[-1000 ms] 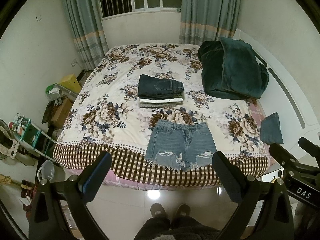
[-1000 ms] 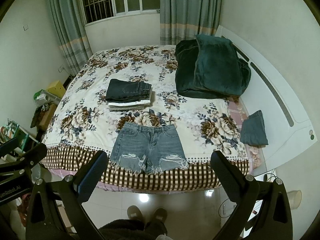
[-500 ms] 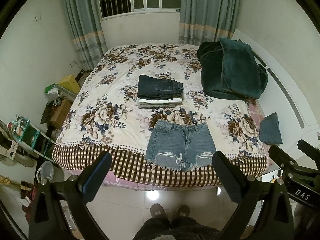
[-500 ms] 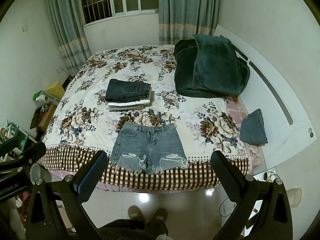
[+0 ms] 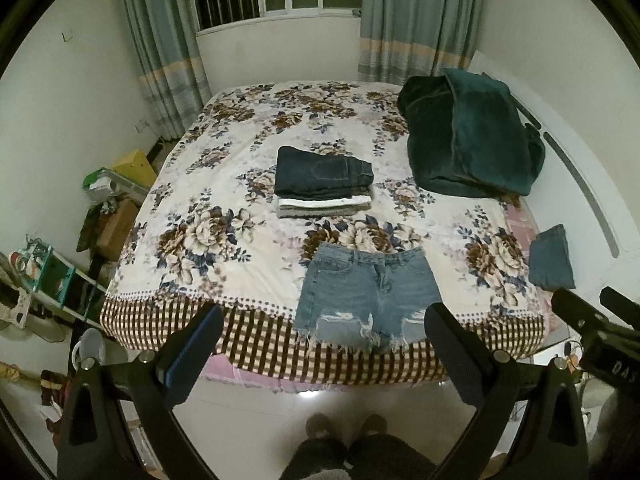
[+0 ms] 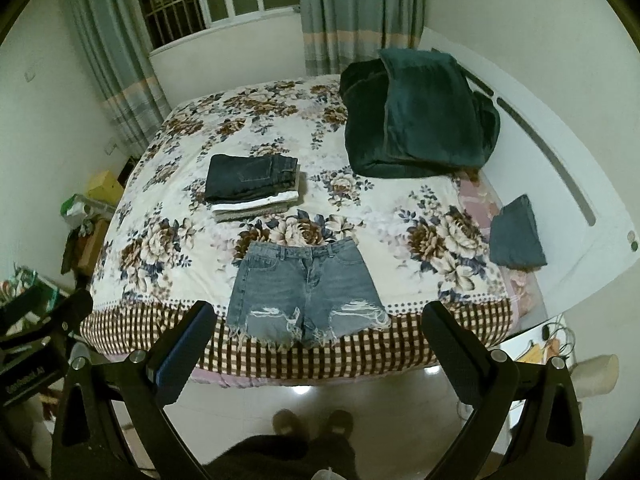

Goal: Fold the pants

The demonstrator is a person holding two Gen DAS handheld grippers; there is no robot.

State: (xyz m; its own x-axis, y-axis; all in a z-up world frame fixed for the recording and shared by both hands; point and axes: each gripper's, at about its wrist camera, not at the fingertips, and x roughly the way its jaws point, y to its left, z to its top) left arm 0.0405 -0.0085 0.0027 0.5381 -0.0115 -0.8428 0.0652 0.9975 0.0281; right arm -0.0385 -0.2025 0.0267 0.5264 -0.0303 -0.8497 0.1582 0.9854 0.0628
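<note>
Light blue frayed denim shorts (image 5: 366, 292) lie flat at the near edge of the floral bed (image 5: 208, 240), waistband away from me; they also show in the right wrist view (image 6: 306, 288). My left gripper (image 5: 320, 340) is open and empty, held high above the floor in front of the bed. My right gripper (image 6: 318, 336) is open and empty at the same height. Each gripper shows at the edge of the other's view.
A stack of folded dark pants (image 5: 322, 182) sits mid-bed. A dark green blanket (image 5: 468, 144) is piled at the far right. A small folded blue garment (image 5: 550, 258) lies at the bed's right edge. Cluttered shelves (image 5: 52, 280) stand at the left. My feet (image 5: 344, 428) are on the tiled floor.
Both views have drifted slightly; the bed sits a little higher in the frames. Nothing on the bed has moved and both grippers stay open.
</note>
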